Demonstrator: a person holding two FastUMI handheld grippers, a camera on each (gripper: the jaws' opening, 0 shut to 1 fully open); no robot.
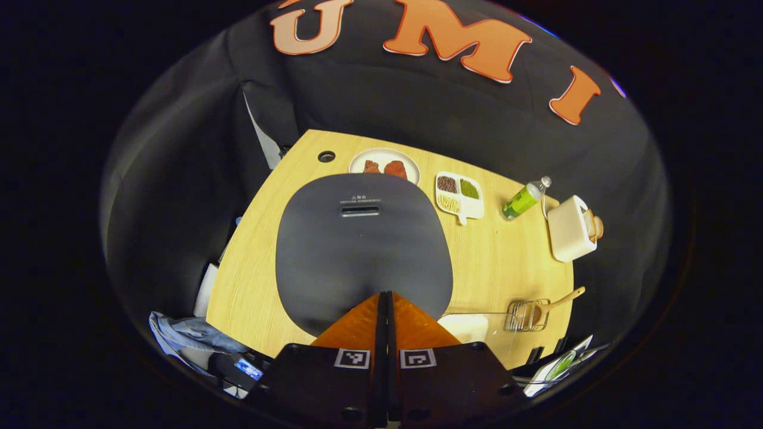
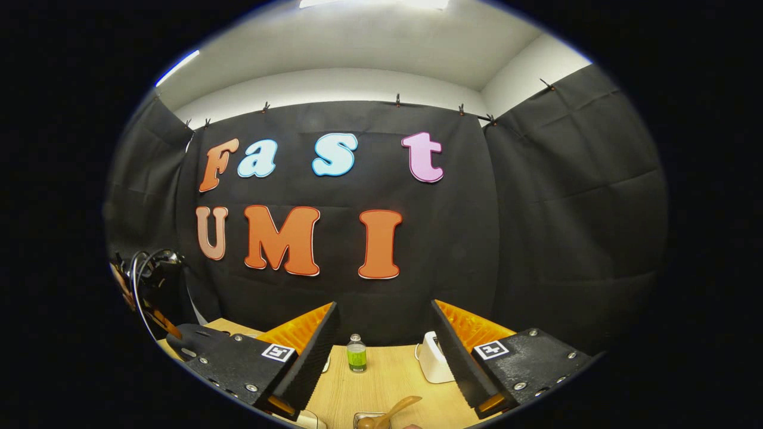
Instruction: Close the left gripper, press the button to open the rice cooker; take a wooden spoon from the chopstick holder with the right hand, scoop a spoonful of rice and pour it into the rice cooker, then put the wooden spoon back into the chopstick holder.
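The rice cooker (image 1: 363, 244) stands on the wooden table (image 1: 506, 262) with its dark grey lid down; a small slot-like latch (image 1: 360, 210) sits near the lid's far edge. My left gripper (image 1: 385, 293) is shut with nothing in it, its tips over the lid's near edge. A wooden spoon (image 1: 554, 302) lies in the wire chopstick holder (image 1: 526, 316) at the right. In the right gripper view, my right gripper (image 2: 384, 357) is open and empty, raised above the wooden spoon (image 2: 396, 410) and the holder (image 2: 368, 420).
Behind the cooker are a plate with red pieces (image 1: 384, 165), a divided dish of beans (image 1: 459, 193), a green bottle (image 1: 524, 199) and a white box (image 1: 569, 229). A white container (image 1: 465, 326) sits beside the cooker. The bottle (image 2: 356, 354) and box (image 2: 432, 357) stand ahead of the right gripper.
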